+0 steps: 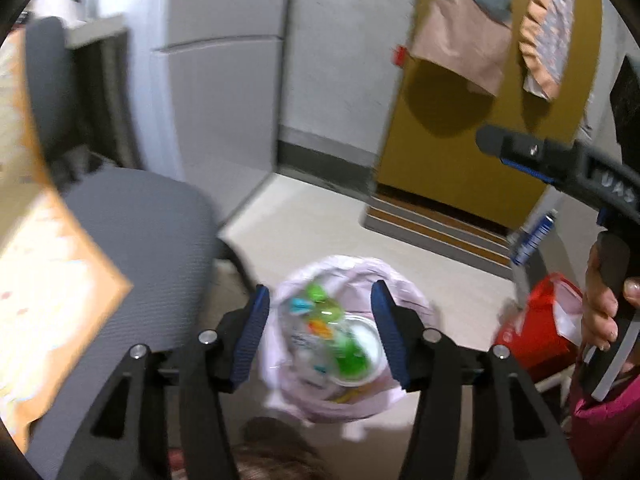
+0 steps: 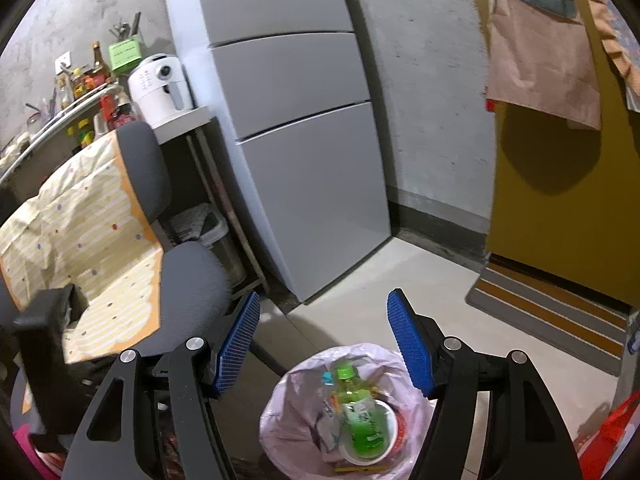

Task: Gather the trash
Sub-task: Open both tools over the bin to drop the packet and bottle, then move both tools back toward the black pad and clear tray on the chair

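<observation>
— Pale pink plastic lined the round waste bin [image 2: 280,412] on the cream floor [image 2: 440,300]. State its contents.

— A green plastic bottle with a green cap [image 2: 356,412] lay inside, its lower end in a white paper cup [image 2: 384,452], among crumpled wrappers. The left view showed the same bin [image 1: 404,292], though blurred.

— Condition of the left tool [image 1: 320,332]?

— Released. Its blue-padded fingers [image 1: 252,332] stood well apart above the bin, holding nothing.

— And the right tool [image 2: 324,344]?

— Likewise spread, blue pads [image 2: 408,344] parted, nothing between them, poised over the bin's near rim. In the left view its black body [image 1: 560,164] appeared at right, gripped by a hand [image 1: 600,312].

— Surroundings?

— A grey fabric office chair [image 2: 192,272] stood just left of the bin, a patterned yellow cloth [image 2: 80,220] draped beside it. A tall silver refrigerator [image 2: 296,140] stood behind, a mustard door [image 2: 560,200] at right, and a red bag [image 1: 532,336] near the bin.
</observation>
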`<action>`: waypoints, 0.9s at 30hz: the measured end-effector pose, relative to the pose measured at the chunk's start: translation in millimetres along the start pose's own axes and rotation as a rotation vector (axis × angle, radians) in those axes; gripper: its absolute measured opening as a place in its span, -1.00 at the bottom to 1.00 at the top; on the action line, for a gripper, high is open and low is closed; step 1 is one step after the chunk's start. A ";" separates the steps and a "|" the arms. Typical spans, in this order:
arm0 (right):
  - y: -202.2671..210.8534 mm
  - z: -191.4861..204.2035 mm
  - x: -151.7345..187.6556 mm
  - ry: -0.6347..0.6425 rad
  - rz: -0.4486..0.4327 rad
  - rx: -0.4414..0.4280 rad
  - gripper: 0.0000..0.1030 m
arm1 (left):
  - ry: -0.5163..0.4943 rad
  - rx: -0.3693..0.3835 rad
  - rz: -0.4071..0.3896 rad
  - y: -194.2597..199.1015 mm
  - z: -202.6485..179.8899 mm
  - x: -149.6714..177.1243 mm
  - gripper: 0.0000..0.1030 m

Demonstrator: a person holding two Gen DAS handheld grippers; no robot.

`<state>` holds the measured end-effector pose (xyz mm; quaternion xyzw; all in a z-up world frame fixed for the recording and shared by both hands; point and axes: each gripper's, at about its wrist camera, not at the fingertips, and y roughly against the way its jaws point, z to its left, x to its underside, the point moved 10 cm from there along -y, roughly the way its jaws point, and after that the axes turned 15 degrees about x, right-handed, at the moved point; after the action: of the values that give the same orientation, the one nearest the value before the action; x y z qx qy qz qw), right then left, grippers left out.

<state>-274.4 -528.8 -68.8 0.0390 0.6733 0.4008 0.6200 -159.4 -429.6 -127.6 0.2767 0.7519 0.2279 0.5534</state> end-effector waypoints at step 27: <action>63.7 402.7 64.4 0.629 -0.001 -0.556 0.30 | 0.500 -0.739 -0.363 356.3 214.4 150.9 0.18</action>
<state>31.5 -252.4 -46.8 -0.2544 0.6961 0.5594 0.3712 69.1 -56.2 -63.7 -0.1376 0.7666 0.4393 0.4476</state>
